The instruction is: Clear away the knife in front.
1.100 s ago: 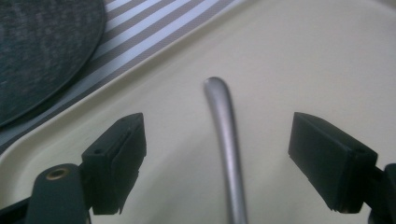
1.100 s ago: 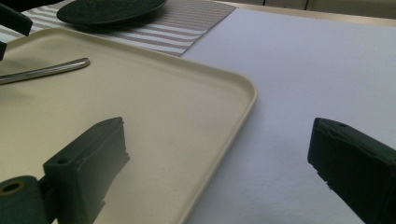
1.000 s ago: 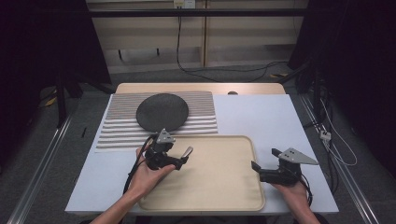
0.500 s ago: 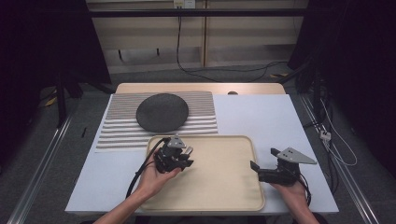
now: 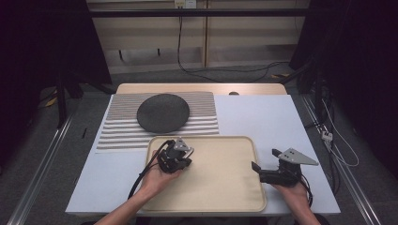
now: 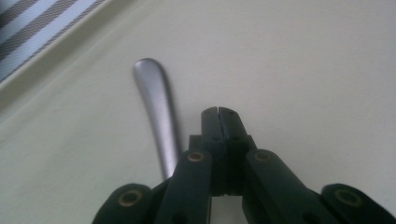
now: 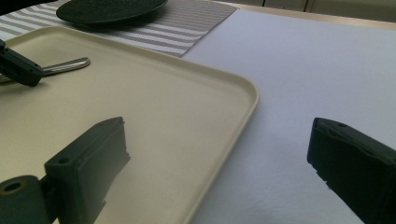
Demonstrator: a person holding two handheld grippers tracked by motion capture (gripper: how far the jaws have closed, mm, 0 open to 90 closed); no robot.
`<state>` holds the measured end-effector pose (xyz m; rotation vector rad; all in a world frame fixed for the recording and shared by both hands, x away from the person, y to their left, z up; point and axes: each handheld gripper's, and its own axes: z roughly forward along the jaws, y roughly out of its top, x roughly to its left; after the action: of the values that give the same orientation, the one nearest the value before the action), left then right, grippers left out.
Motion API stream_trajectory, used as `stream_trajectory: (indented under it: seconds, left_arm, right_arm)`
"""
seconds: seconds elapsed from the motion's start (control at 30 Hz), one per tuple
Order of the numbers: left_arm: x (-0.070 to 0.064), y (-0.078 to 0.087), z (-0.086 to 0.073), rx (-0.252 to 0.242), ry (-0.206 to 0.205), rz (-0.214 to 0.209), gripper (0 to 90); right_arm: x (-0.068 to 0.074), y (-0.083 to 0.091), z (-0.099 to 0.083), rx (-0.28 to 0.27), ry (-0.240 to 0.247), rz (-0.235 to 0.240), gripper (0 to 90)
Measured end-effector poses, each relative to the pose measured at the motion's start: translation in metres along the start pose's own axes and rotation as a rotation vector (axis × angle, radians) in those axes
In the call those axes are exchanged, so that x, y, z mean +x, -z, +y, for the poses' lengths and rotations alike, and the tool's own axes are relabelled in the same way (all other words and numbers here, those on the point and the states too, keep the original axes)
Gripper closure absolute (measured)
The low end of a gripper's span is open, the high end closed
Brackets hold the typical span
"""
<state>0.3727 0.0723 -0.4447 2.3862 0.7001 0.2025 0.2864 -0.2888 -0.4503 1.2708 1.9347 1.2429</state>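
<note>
A cream tray (image 5: pixel 220 197) lies at the table's near middle. My left gripper (image 5: pixel 184 158) hovers low over the tray's far left part. In the left gripper view its jaws (image 6: pixel 218 113) are shut together with nothing between them. A silver utensil handle (image 6: pixel 156 109) lies flat on the tray (image 6: pixel 303 70) just left of the jaws and runs under the gripper body. My right gripper (image 5: pixel 264 160) is at the tray's right edge, open wide. Its jaws (image 7: pixel 219 133) straddle the tray rim (image 7: pixel 243 116). The right gripper view also shows the handle (image 7: pixel 70 64) beside the left gripper (image 7: pixel 21 69).
A dark round plate (image 5: pixel 163 112) sits on a striped placemat (image 5: pixel 202 115) beyond the tray. Bare white table (image 5: pixel 267 117) stretches to the right of the mat. Cables trail from both grippers toward the near edge.
My left gripper has shifted a little right, farther over the tray, and now points down at it. The right gripper has barely moved.
</note>
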Motion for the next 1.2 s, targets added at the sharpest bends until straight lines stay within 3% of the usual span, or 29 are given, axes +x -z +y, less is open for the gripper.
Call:
stream_trajectory:
  seconds: [0.1, 0.53, 0.93, 1.07, 1.2]
  left_arm:
    - [0.007, 0.001, -0.002, -0.004, 0.024, -0.009, 90.0]
    - [0.017, 0.005, -0.005, 0.010, 0.059, 0.001, 90.0]
    - [0.022, 0.013, -0.014, 0.015, 0.059, 0.023, 90.0]
    - [0.024, 0.015, -0.017, 0.010, 0.054, 0.013, 90.0]
    - [0.026, 0.018, -0.021, 0.011, 0.070, 0.015, 90.0]
  right_arm:
    - [0.000, 0.001, 0.000, -0.001, 0.004, 0.001, 5.0]
    - [0.000, 0.000, 0.000, 0.000, 0.002, 0.001, 5.0]
    - [0.000, 0.001, 0.000, -0.001, 0.005, 0.001, 5.0]
    - [0.000, 0.001, 0.000, 0.000, 0.002, 0.000, 5.0]
    - [0.000, 0.001, 0.000, -0.001, 0.001, 0.001, 5.0]
